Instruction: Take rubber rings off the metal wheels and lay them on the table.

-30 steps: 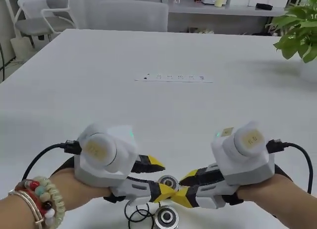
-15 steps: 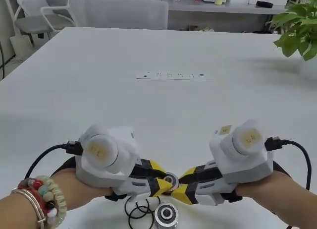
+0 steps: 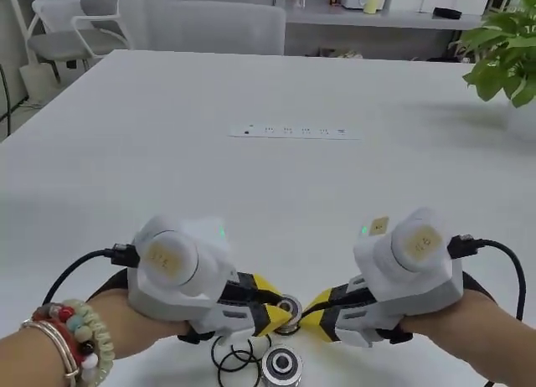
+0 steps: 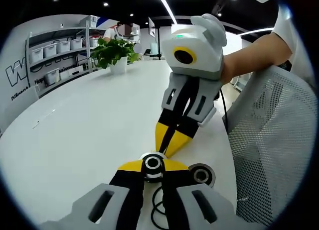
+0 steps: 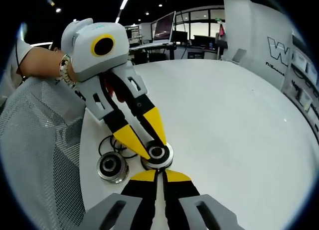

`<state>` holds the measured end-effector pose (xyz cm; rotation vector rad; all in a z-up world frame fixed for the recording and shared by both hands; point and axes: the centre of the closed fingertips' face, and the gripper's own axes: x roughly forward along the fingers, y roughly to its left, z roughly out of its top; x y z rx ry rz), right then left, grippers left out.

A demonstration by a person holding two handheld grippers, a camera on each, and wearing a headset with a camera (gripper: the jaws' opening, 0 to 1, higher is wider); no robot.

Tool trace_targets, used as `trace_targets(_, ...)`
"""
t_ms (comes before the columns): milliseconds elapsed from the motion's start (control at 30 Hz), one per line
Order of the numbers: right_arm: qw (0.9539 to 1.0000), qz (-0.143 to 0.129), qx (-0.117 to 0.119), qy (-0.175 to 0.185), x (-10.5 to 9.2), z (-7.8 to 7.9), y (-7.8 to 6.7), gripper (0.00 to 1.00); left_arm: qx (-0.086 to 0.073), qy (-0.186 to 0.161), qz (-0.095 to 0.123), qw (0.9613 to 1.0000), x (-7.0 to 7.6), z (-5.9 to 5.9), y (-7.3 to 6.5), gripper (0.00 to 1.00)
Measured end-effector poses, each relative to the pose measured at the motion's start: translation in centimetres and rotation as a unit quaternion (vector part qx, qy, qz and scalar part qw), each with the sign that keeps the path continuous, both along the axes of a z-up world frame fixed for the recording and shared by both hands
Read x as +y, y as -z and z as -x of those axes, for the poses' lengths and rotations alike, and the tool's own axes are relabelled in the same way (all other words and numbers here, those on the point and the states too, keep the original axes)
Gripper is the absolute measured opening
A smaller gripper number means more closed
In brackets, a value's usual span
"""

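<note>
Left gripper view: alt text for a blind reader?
The left gripper is shut on a metal wheel, and the right gripper, tips closed, meets its rim. A second wheel and black rubber rings lie on the table nearby.

Two hand-held grippers meet tip to tip, seen from above in head view. L gripper (image 3: pixel 270 313) sits in the L hand (image 3: pixel 126 324), w/ beaded bracelets (image 3: pixel 67 330) on that wrist. It points toward the R gripper (image 3: pixel 310 307), and its yellow-tipped jaws are clamped on a metal wheel (image 4: pixel 152 164) btwn them. R gripper, held in the R hand (image 3: pixel 461 320), points back at it. Its jaws are pressed together, tips right at the wheel's edge. Both forearms come in from the sides, approx level.
</note>
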<state>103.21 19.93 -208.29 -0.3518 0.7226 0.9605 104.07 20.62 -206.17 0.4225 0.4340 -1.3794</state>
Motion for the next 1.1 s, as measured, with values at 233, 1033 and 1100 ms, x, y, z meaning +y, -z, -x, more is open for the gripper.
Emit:
trace_targets(233, 0.9992, -0.002, 0.025, 0.030, -0.2, -0.2, 0.1, 0.00, -0.003, 0.001, -0.001, 1.0000, 0.0, 0.0, 0.0, 0.08)
trace_targets(1033, 0.9781, -0.105, 0.112, 0.141, 0.0, -0.7, -1.9, 0.00, -0.022, 0.010, -0.004, 0.9997, 0.0, 0.0, 0.0, 0.08)
trace_targets(1100, 0.9785, -0.104, 0.111, 0.139, 0.1, -0.7, -2.0, 0.00, -0.024, 0.012, -0.005, 0.9996, -0.1, 0.0, 0.0, 0.08)
